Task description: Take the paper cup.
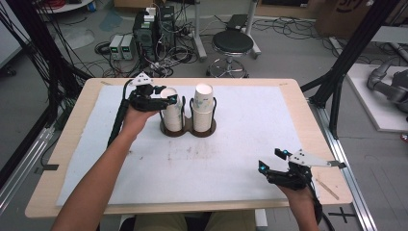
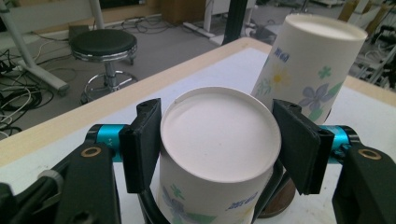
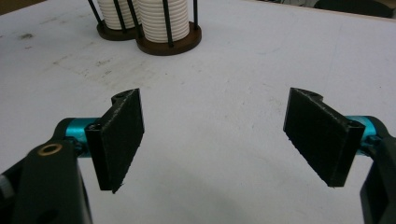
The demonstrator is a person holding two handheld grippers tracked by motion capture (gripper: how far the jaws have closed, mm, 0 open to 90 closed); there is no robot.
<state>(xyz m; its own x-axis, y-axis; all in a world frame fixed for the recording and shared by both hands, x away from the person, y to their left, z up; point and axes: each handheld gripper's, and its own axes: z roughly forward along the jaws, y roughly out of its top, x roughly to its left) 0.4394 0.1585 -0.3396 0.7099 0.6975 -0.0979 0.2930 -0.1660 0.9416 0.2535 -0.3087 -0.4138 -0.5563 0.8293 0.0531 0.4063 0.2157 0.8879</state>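
Evidently the left gripper (image 2: 215, 149) pinches the upturned white floral paper cup (image 2: 217, 154) atop its stack. Lifting straight up should free one cup cleanly. Right gripper (image 3: 212, 140) rests spread.

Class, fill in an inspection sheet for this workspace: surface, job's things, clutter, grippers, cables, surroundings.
Surface: wooden table under a white mat, faintly stained.
Job's things: two stacks of upturned paper cups, left stack and right stack, in a twin rack.
Clutter: nothing seen.
Grippers: left gripper pads against the left stack's top cup; right gripper open, empty.
Cables: one trails from each gripper.
Surroundings: stool, floor electronics.
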